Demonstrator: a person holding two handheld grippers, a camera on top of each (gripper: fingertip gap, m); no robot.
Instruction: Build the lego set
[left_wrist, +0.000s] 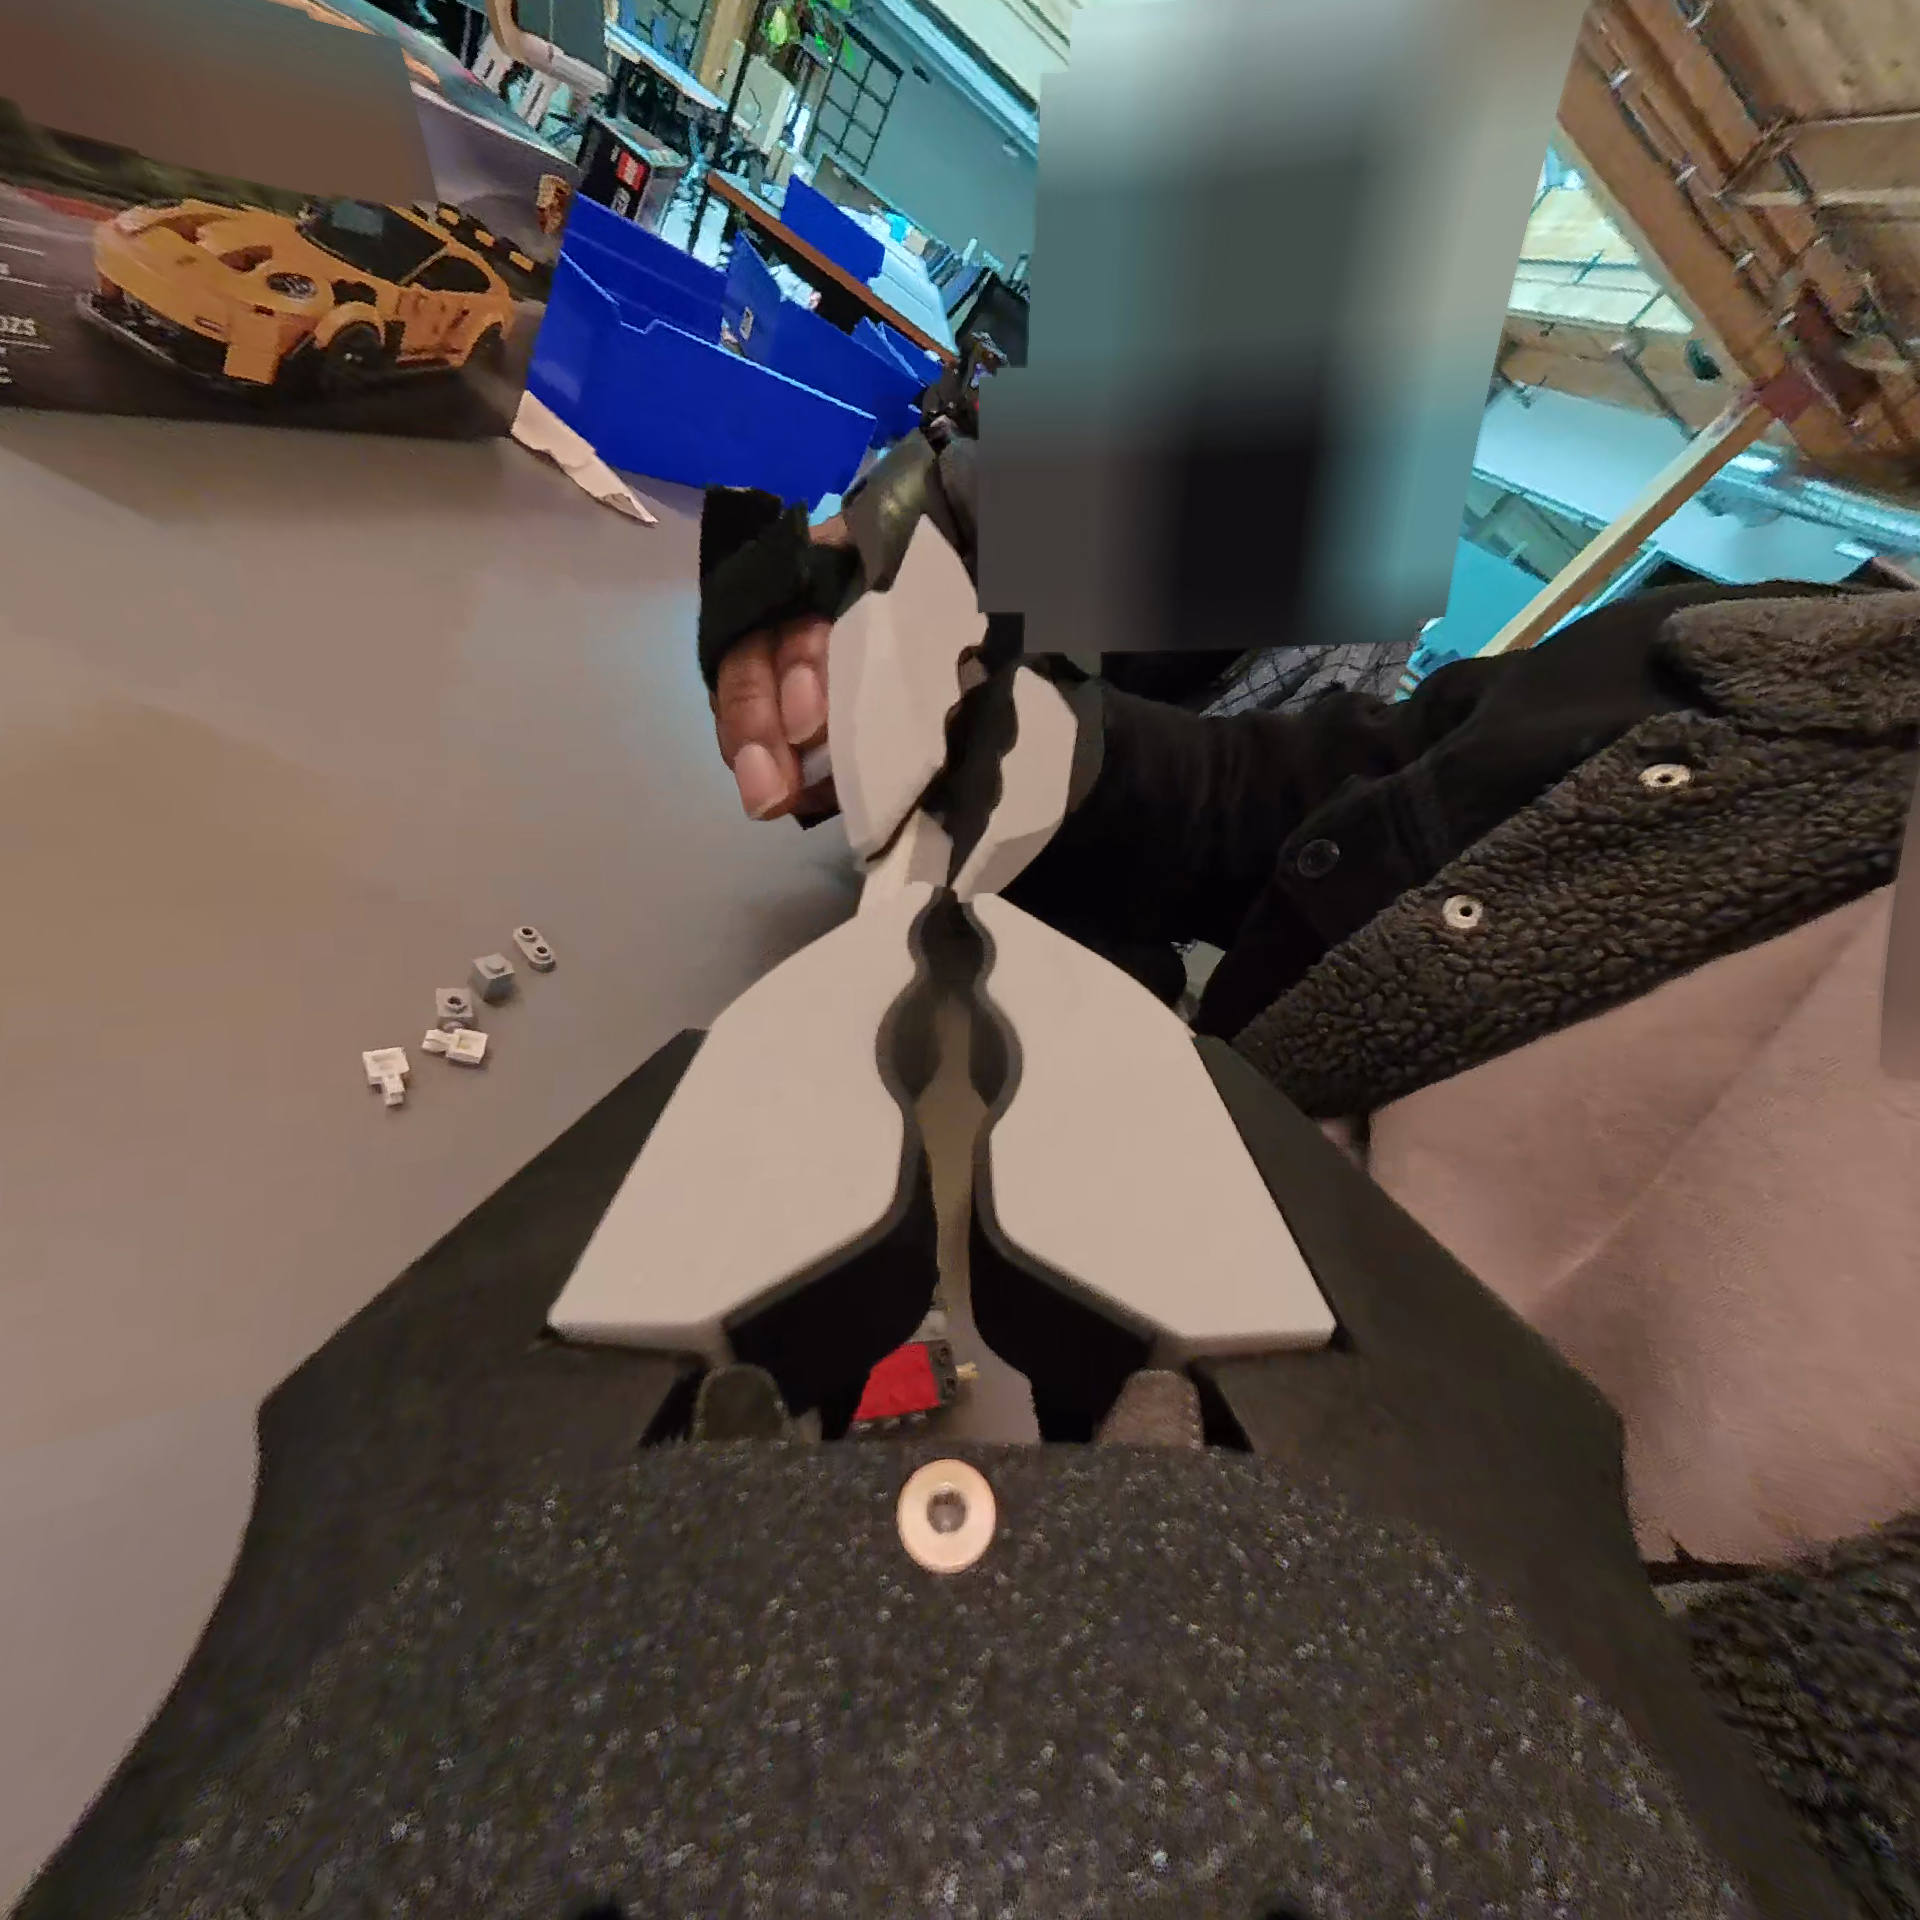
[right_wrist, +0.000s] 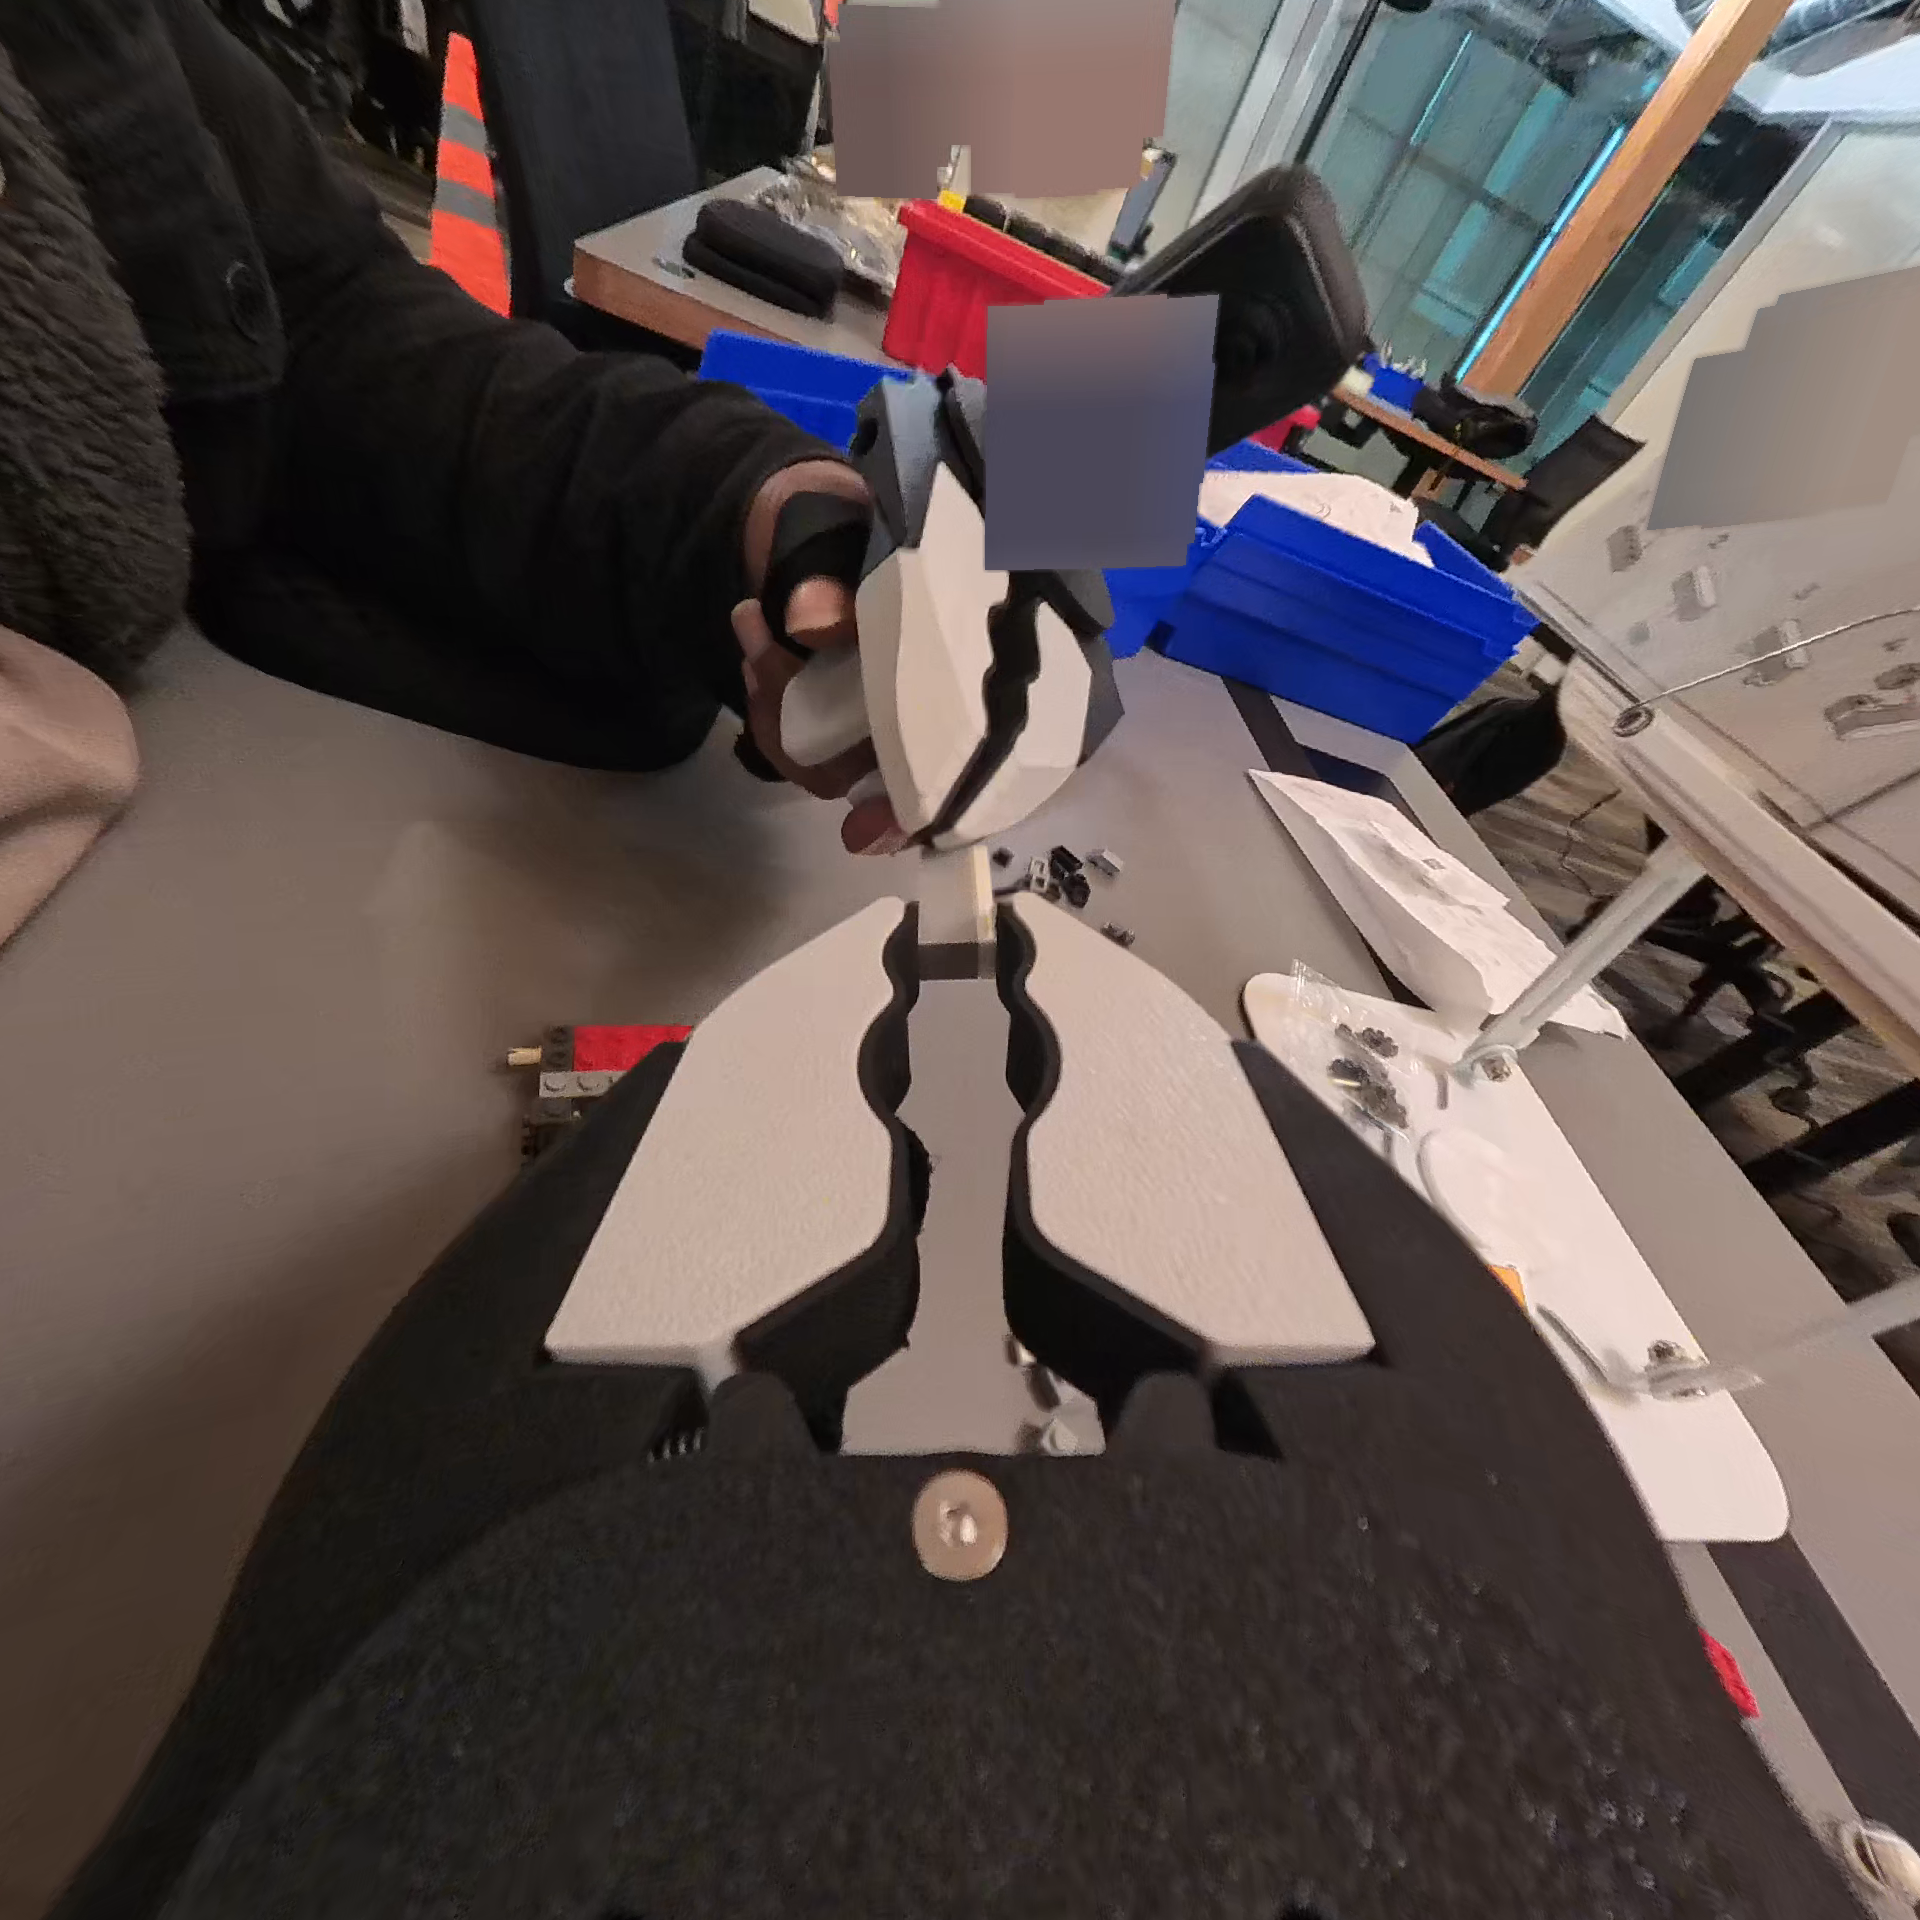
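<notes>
I hold one long white brick (right_wrist: 958, 902) between both claws, above the grey table (right_wrist: 312, 935). My right gripper (right_wrist: 956, 940) is closed narrow on its near end. My left gripper (right_wrist: 948, 836) pinches the far end at 12 o'clock. The brick's long axis runs 6 to 12. It is smooth, hard plastic. Loose grey pieces (left_wrist: 473, 1013) lie at 9 o'clock of the left claw.

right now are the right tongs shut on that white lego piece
Yes: the right tongs pinch a long white lego piece at their tips; the left tongs grip its other end.
</notes>
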